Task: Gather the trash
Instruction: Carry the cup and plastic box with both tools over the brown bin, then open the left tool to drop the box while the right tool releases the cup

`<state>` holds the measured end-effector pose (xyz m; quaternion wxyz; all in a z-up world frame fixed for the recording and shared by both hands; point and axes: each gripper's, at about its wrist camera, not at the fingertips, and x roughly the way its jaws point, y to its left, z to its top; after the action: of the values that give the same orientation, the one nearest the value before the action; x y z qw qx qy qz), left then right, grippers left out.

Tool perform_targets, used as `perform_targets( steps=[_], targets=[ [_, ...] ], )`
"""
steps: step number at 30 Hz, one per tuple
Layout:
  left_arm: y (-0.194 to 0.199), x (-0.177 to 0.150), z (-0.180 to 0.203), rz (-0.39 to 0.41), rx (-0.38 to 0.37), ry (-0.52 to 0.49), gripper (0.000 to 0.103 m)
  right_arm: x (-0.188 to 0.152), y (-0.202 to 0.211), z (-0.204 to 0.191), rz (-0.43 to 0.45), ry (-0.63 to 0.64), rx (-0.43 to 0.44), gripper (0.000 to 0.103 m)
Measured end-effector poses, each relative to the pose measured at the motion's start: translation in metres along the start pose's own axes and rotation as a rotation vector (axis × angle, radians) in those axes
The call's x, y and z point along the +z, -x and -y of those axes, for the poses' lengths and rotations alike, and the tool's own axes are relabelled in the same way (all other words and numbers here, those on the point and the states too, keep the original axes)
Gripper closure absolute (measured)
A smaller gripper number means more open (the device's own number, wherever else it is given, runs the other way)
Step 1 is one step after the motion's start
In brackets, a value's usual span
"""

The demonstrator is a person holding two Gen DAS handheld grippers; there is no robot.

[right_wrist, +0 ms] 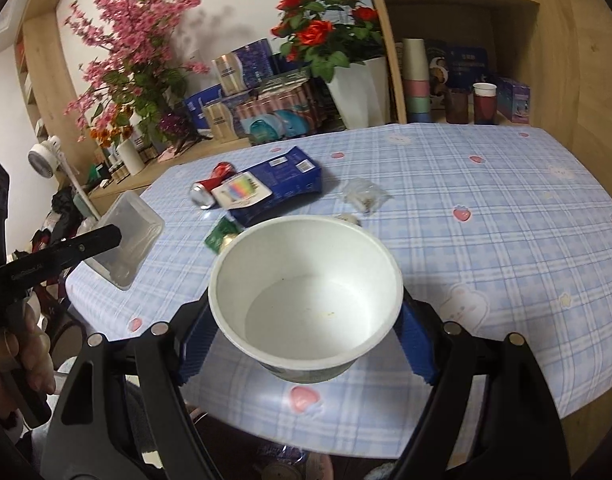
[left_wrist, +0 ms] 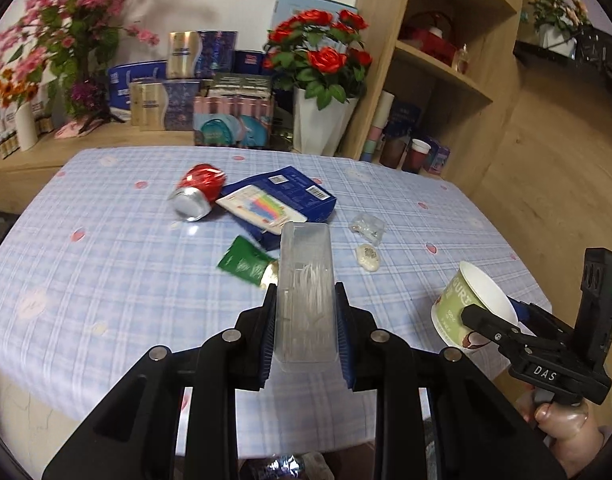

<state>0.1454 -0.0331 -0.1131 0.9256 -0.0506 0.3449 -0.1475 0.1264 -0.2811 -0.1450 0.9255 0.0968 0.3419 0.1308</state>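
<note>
My left gripper (left_wrist: 306, 294) is shut on a clear plastic box (left_wrist: 304, 264) with thin white sticks inside, held upright above the table's near edge. The right wrist view shows the same box (right_wrist: 126, 232) at the left, with one black finger (right_wrist: 86, 245) across it. My right gripper (right_wrist: 306, 300) is shut on an empty white paper bowl (right_wrist: 306, 280), blue pads against both sides. From the left wrist view the bowl (left_wrist: 463, 296) is green outside and tilted, lower right. Both are lifted clear of the cloth.
On the blue checked tablecloth (left_wrist: 106, 260) lie a crushed red can (left_wrist: 196, 194), a blue carton (left_wrist: 290, 196) with a candle card (left_wrist: 262, 208), a green wrapper (left_wrist: 246, 262), a small clear bag (left_wrist: 367, 226) and a white lump (left_wrist: 367, 257). Flower pots, boxes and shelves stand behind.
</note>
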Motion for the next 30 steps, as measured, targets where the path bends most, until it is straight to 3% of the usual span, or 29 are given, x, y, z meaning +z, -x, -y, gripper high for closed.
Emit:
perform_targets(
  steps=[16, 30],
  targets=[
    [0.088, -0.044, -0.013, 0.058, -0.009, 0.005, 0.077, -0.039, 0.044, -0.06, -0.024, 0.093, 0.017, 0.025],
    [0.123, -0.078, -0.018, 0.06, -0.014, 0.008, 0.077, -0.066, 0.067, -0.089, -0.055, 0.143, 0.044, 0.024]
  ],
)
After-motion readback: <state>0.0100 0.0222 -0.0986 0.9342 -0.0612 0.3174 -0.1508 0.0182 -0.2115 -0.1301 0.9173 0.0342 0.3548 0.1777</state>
